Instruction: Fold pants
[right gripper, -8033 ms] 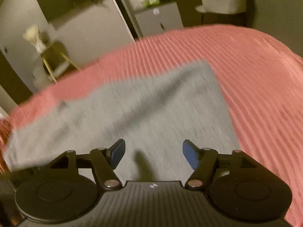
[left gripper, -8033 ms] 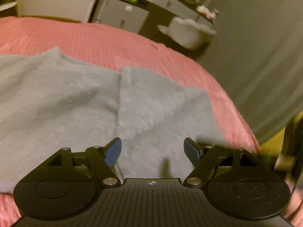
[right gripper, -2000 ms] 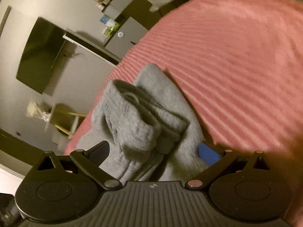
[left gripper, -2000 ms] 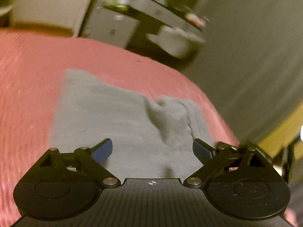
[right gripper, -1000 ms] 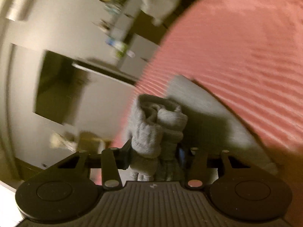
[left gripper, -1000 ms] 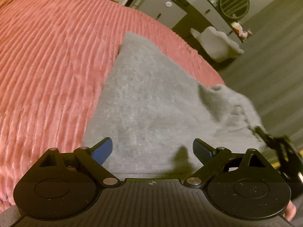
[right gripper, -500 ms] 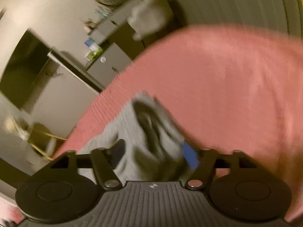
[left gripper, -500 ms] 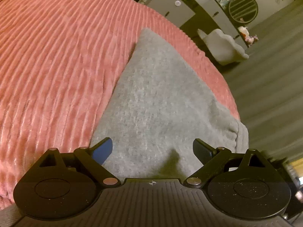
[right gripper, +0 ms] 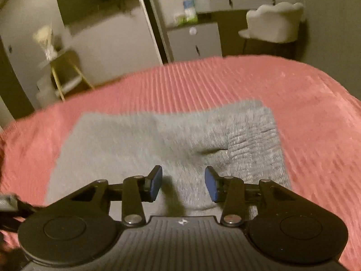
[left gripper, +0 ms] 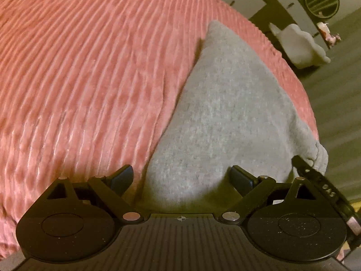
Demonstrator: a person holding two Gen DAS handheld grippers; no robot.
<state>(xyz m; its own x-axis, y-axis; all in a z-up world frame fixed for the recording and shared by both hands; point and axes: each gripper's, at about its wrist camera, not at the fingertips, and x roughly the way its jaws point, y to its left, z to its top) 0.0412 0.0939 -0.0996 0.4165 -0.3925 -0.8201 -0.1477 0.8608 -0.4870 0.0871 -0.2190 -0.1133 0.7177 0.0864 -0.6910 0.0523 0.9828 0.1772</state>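
Pants [left gripper: 225,117] lie folded into a compact grey rectangle on the pink ribbed bedspread [left gripper: 90,79], near the bed's edge. In left wrist view they run from my tool up toward 1 o'clock; ribbed waistband end [right gripper: 255,144] sits at 2 o'clock in right view, w/ a small pucker just left of it.

Left tool [left gripper: 182,178]: spread wide, nothing between the pads, hovering over the near edge of the fabric. Right tool [right gripper: 183,184]: parted too, gap narrower, empty, over the near edge by the waistband.

Looks like the fold is basically done, so the step is tidying. To do it well, I'd lower flat, press the pucker toward 3 o'clock w/ the right tool, and pin the near edge w/ the left so layers don't slide. Thick knit springs back, so press slow, don't drag. Can't tell if edges underneath line up.
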